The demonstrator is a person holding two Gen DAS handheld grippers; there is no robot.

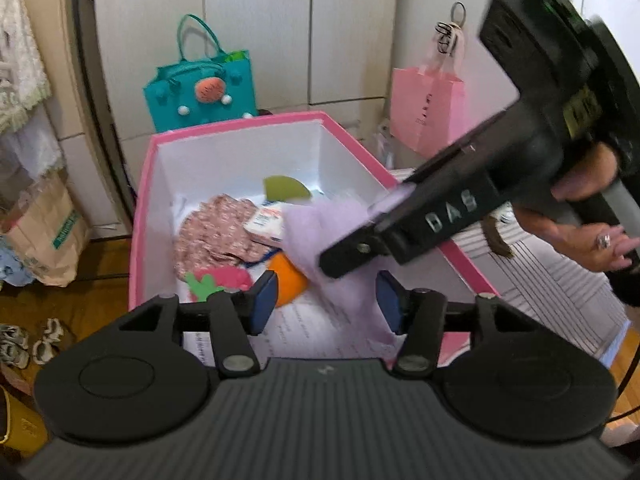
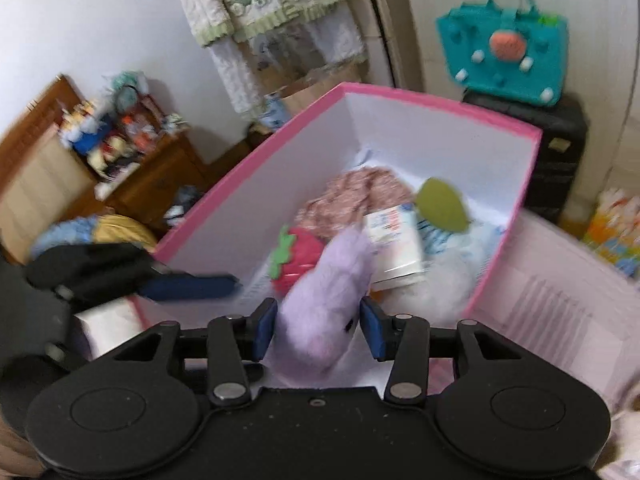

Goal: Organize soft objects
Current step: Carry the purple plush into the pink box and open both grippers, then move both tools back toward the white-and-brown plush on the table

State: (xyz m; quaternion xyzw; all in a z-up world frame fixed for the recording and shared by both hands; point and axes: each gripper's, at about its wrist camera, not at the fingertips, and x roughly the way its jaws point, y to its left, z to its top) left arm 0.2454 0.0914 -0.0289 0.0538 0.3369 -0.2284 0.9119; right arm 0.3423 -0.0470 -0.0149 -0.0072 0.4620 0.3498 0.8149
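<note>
A pink box with white inside [image 1: 152,168] [image 2: 440,100] holds a strawberry plush [image 1: 224,280] [image 2: 300,260], an orange plush [image 1: 288,280], a floral cloth [image 1: 216,232] [image 2: 352,196], a green leaf shape [image 1: 284,188] [image 2: 442,208] and a small white carton [image 1: 266,222] [image 2: 394,240]. My right gripper [image 2: 318,328] is shut on a lilac plush [image 2: 328,300] [image 1: 320,232] and holds it over the box's near end. My left gripper [image 1: 326,304] is open and empty just above the box's near edge, with the lilac plush hanging between its pads without contact.
A teal felt bag [image 1: 200,88] [image 2: 504,56] stands behind the box on a black case [image 2: 560,152]. A pink paper bag [image 1: 428,112] hangs by the cabinets. A striped surface [image 1: 552,280] lies to the right. Shoes [image 1: 28,344] and a paper bag [image 1: 44,236] sit left.
</note>
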